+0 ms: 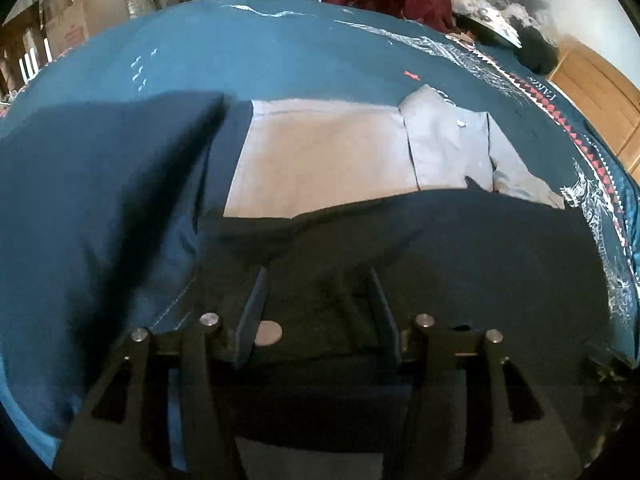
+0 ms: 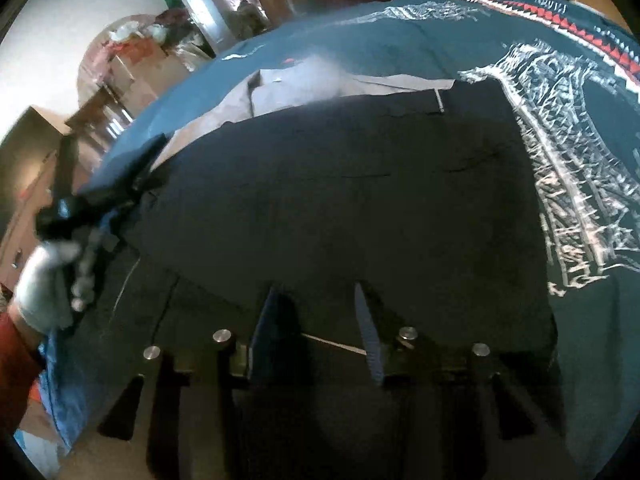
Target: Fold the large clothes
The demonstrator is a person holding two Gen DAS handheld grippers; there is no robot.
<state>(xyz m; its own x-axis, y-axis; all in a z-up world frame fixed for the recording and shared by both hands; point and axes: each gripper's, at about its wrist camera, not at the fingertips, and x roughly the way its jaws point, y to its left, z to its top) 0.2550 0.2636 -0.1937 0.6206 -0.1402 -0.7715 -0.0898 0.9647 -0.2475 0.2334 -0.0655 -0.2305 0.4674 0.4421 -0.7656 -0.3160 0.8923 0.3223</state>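
Observation:
A large dark garment (image 1: 460,248) lies spread on a blue printed bed cover (image 1: 280,52). Its grey inner side (image 1: 320,160), with a small button, is turned up at the far part. My left gripper (image 1: 318,304) is open low over the near dark cloth, its fingers apart beside a silver button (image 1: 268,333). In the right wrist view the same dark garment (image 2: 340,192) fills the middle. My right gripper (image 2: 320,320) is open at its near edge, nothing pinched between the fingers. The left gripper (image 2: 116,192), blurred, is held by a gloved hand (image 2: 44,284) at the left.
The white and red print of the cover (image 2: 560,184) runs along the right side. Cardboard boxes (image 1: 80,12) and piled clothes stand beyond the far edge. A wooden cabinet (image 1: 600,96) is at the right. A fold of blue cover (image 1: 100,184) rises at the left.

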